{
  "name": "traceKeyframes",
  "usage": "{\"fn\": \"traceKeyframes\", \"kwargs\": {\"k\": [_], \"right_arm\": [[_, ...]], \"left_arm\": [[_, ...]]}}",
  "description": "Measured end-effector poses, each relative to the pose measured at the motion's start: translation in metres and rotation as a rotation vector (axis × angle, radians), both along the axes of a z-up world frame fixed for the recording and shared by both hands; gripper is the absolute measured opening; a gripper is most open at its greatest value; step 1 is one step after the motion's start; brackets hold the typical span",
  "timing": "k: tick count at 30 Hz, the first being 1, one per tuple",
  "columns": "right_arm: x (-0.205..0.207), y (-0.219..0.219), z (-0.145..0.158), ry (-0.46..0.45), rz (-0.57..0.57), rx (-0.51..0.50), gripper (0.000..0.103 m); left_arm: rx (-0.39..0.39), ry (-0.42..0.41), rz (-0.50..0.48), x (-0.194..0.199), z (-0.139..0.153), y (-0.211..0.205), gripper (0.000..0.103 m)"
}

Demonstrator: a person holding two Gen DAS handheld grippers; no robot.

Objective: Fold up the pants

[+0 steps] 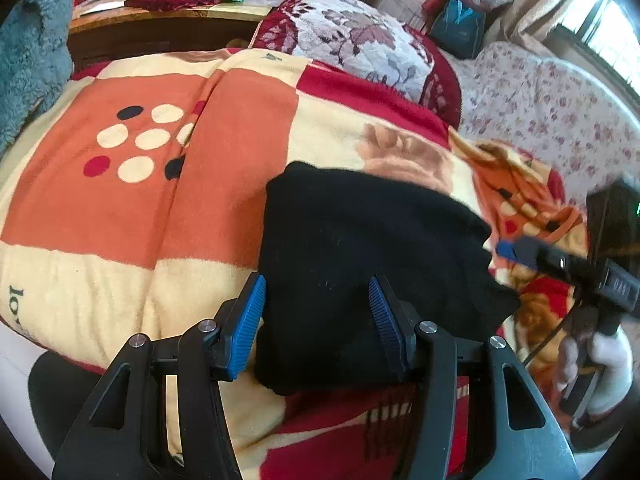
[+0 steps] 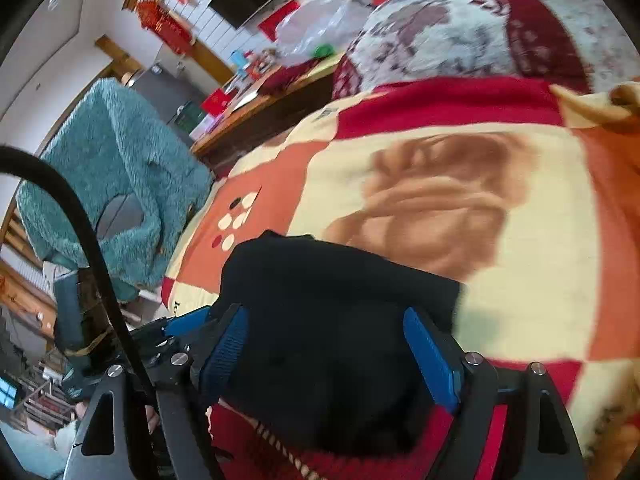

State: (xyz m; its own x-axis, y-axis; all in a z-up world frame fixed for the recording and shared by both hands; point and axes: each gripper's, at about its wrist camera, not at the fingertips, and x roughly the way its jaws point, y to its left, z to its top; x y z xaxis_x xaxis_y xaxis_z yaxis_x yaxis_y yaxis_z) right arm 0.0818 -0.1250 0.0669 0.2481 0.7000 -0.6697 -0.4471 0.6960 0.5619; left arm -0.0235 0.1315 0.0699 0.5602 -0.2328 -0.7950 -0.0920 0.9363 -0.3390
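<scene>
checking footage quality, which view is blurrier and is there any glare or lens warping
Right wrist view: blanket smeared by motion blur. Left wrist view: sharper on the black pants, though the right tongs are blurred; window blown out at upper right. Both views: strong fisheye bending, dark corners.

bright daylight floods in from the window [image 1: 612, 36], glaring white. fisheye bending curves the edges. the right wrist view is smeared with motion blur.

Open blanket [image 1: 132, 208] is lying free to the left of and beyond the folded black pants [image 1: 360, 248], while a floral pillow [image 1: 360, 40] is blocking the far end, a wooden table [image 1: 160, 28] w/ clutter is standing behind it, & the right hand-held gripper [image 1: 505, 249] is crowding the pants' right edge.
</scene>
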Motion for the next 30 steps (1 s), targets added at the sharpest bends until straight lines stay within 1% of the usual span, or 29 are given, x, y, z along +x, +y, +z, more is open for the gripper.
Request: {"fn": "traceKeyframes", "kwargs": {"k": [1,3,5,7,8,10,13,16,19,22,25,27,28,29,30], "right_arm": [[-0.003,-0.01,-0.001,0.015,-0.018,0.003,0.079],[-0.005,-0.026,-0.008,0.056,-0.043,0.013,0.079],[-0.009,-0.043,-0.018,0.112,-0.071,0.043,0.079],[-0.013,-0.054,-0.031,0.168,-0.076,0.103,0.079],[-0.014,-0.056,-0.04,0.207,-0.078,0.139,0.079],[-0.013,-0.052,-0.052,0.256,-0.061,0.192,0.08],[-0.012,-0.037,-0.066,0.307,-0.023,0.263,0.08],[-0.01,-0.017,-0.073,0.32,0.016,0.275,0.08],[-0.009,-0.004,-0.077,0.314,0.032,0.272,0.083],[-0.012,-0.004,-0.077,0.32,0.021,0.303,0.088],[-0.012,-0.008,-0.081,0.335,0.005,0.344,0.088],[-0.011,-0.006,-0.081,0.332,0.008,0.343,0.088],[-0.012,-0.005,-0.081,0.326,0.007,0.338,0.087],[-0.013,-0.004,-0.081,0.317,0.001,0.323,0.078],[-0.014,-0.004,-0.081,0.304,-0.005,0.293,0.071]], "left_arm": [[-0.017,-0.004,-0.003,0.0,0.001,0.002,0.06],[-0.054,0.008,-0.011,0.004,-0.001,0.007,0.064],[-0.082,0.021,-0.012,0.006,-0.003,0.01,0.064],[-0.105,0.04,-0.002,0.009,-0.007,0.014,0.064],[-0.118,0.049,0.003,0.01,-0.009,0.016,0.064],[-0.156,0.06,0.005,0.012,-0.013,0.017,0.065],[-0.184,0.062,0.003,0.012,-0.017,0.018,0.069],[-0.201,0.074,-0.002,0.014,-0.022,0.016,0.072],[-0.221,0.096,-0.008,0.019,-0.03,0.014,0.073],[-0.227,0.086,-0.004,0.021,-0.033,0.011,0.076],[-0.216,0.075,-0.003,0.022,-0.034,0.007,0.078],[-0.204,0.068,-0.003,0.021,-0.034,0.004,0.078],[-0.201,0.064,-0.007,0.021,-0.034,0.004,0.078],[-0.191,0.063,-0.015,0.02,-0.034,0.003,0.075],[-0.177,0.063,-0.015,0.02,-0.033,0.002,0.064]]}}
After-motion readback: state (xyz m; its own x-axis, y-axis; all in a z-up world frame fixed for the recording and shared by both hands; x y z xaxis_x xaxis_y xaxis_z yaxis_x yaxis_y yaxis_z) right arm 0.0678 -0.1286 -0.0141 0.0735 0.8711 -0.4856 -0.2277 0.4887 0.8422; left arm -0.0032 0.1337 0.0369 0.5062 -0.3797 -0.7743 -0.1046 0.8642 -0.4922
